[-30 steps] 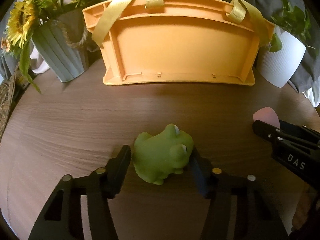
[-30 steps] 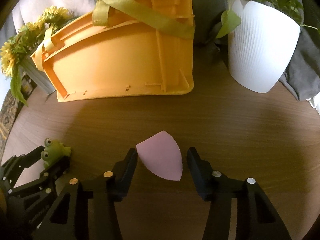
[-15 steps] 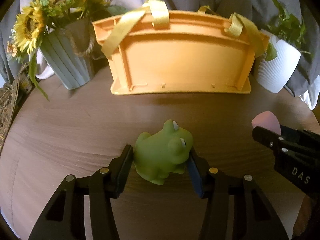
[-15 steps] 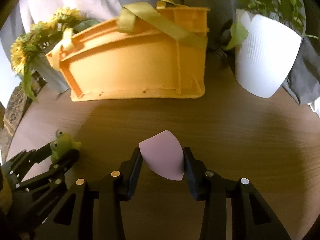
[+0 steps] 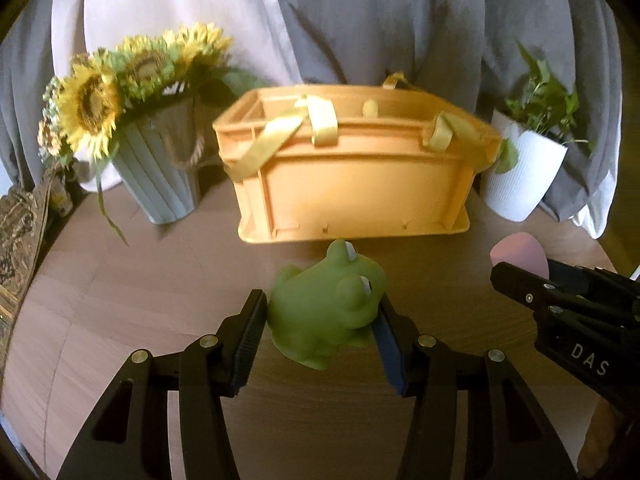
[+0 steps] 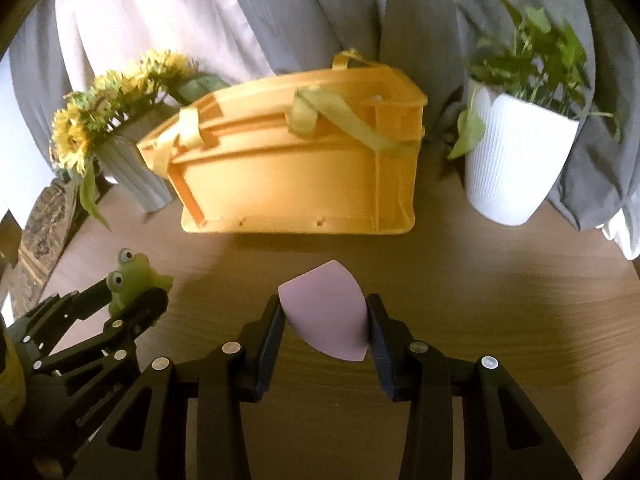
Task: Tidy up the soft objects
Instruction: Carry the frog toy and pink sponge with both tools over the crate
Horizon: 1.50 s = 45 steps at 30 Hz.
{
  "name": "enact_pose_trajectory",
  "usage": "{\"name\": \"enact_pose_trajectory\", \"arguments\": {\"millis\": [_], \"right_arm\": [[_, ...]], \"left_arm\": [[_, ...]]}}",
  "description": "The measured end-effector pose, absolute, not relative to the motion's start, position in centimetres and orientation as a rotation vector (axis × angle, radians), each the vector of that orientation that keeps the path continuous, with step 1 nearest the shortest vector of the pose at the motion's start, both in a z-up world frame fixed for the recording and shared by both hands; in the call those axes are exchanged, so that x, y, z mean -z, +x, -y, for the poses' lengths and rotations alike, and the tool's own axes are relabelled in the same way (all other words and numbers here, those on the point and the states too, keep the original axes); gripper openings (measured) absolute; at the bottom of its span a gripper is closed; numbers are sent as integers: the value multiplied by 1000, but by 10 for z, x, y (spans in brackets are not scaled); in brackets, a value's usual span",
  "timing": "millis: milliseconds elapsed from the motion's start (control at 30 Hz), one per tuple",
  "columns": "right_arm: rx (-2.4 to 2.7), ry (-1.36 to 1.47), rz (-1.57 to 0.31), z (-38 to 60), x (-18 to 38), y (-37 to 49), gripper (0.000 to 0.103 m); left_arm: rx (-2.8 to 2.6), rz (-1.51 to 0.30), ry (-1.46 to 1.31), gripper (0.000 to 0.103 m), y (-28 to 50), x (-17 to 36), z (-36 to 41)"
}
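A: Biggest first: round brown wood-grain surface (image 5: 132, 292), w/ the orange plastic crate with yellow fabric straps (image 5: 352, 184) standing at its far side. Sunflowers in a ribbed grey vase (image 5: 160, 176) to its left, ribbed white pot with a green plant (image 6: 516, 160) to its right.

B: And the soft stuff?

A: Both are off the surface. Left hand-held gripper (image 5: 322, 320) is about half open, pads pressed on the flanks of the soft green frog toy (image 5: 326, 312). Right hand-held gripper (image 6: 324, 326) is narrower, clamped on the pink teardrop-shaped foam sponge (image 6: 326, 316), pointed end twd the crate.

B: Key relation for the next move?

A: Crate lies straight ahead of and beyond both, long axis running left-right across the view, open top just showing. Left looks about centred on it; right faces its right half. Which is nearer I can't say for sure, fisheye warps it.

B: Change vs a sec ago?

A: The right one's jaws have just closed in on the sponge, which sat loose between them before. Both toys were on the surface; now lifted, and the crate's rim + inside are visible, prev. only its wall. There may be sth pale inside, too blurry to call.
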State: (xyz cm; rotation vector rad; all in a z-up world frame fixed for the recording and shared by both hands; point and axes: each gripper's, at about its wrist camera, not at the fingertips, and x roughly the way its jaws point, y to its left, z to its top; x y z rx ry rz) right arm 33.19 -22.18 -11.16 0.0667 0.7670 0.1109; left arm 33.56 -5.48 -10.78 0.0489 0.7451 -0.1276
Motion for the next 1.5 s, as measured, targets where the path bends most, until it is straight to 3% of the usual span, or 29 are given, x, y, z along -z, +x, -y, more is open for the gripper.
{"name": "enact_pose_trajectory", "arguments": {"millis": [767,1500], "right_arm": [[-90,117,-551,197,33,300,42],[-87,91,-376,191,-21,334,42]], "left_arm": [[176,-515,58,52,320,22,30],[195,-366,39,52,362,-27,23]]}}
